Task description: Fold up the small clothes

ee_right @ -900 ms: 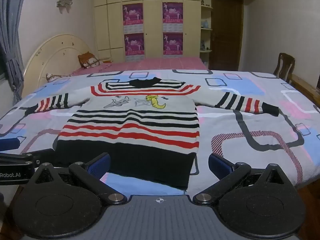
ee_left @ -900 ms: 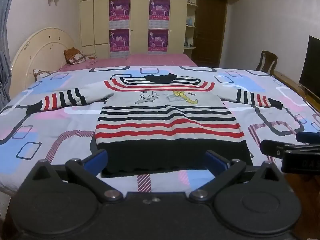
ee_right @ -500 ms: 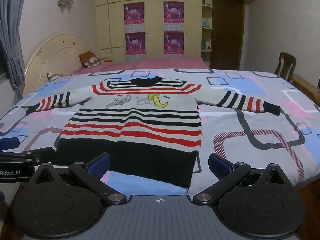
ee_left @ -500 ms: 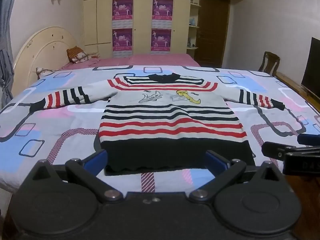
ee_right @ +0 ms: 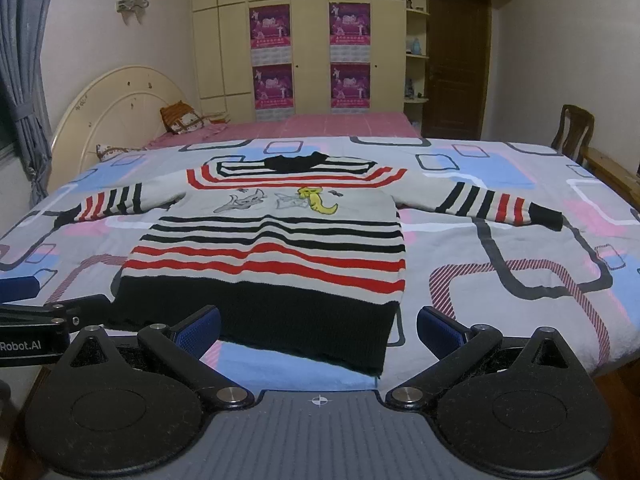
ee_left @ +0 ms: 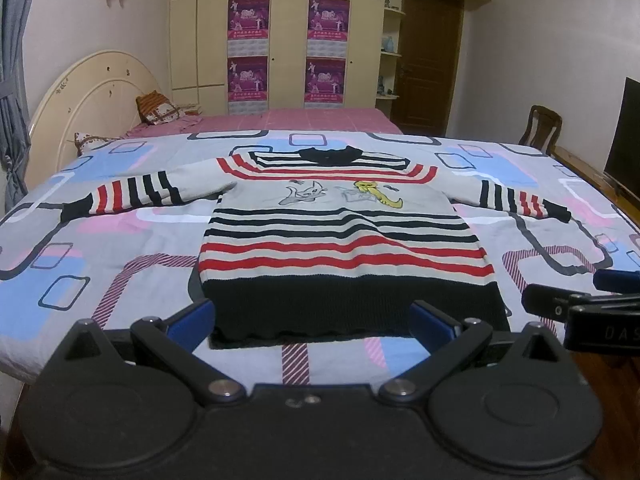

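A small striped sweater [ee_left: 340, 236] [ee_right: 276, 248] lies flat and face up on the bed, sleeves spread to both sides, black hem nearest me. Red, black and grey stripes cross it, with cartoon figures on the chest. My left gripper [ee_left: 312, 326] is open in front of the hem, blue pads wide apart with nothing between them. My right gripper [ee_right: 318, 330] is open too, just short of the hem's right part. In the left wrist view the right gripper [ee_left: 584, 304] shows at the right edge; in the right wrist view the left gripper [ee_right: 44, 316] shows at the left edge.
The bed [ee_left: 120, 264] carries a patterned cover in grey, blue and pink. Cushions [ee_left: 158, 108] lie by the round headboard [ee_left: 88, 92] at far left. A wooden chair [ee_left: 540, 124] and a dark screen [ee_left: 624, 132] stand at the right; wardrobes and a door at the back.
Both grippers have edged slightly closer to the sweater and its hem sits a little nearer in view. Both stay open; the sweater has not moved.
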`<move>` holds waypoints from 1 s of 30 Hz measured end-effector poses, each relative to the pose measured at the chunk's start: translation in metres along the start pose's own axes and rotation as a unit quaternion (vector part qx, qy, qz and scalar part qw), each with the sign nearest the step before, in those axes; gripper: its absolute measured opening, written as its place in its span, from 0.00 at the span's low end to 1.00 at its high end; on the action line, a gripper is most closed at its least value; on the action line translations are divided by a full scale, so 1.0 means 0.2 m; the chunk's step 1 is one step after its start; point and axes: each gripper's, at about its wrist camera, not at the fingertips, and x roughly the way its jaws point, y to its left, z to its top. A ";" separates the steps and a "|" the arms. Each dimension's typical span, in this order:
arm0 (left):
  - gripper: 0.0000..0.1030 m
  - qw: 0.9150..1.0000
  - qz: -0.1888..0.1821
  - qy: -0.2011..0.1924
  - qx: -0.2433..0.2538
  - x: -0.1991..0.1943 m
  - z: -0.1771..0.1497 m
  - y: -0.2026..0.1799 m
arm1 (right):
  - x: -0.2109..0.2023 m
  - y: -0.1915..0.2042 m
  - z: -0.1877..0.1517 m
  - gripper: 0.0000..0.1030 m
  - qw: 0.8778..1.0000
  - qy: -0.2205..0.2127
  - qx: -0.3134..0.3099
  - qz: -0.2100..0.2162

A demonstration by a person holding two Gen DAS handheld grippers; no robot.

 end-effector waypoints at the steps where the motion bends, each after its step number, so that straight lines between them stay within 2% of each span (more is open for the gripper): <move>1: 1.00 1.000 -0.001 0.000 -0.001 0.00 0.00 0.00 | 0.00 0.00 0.00 1.00 1.000 0.001 0.000 0.000; 30: 1.00 1.000 -0.003 0.002 -0.003 0.02 0.00 -0.01 | 0.01 -0.01 0.01 1.00 1.000 0.001 0.004 -0.001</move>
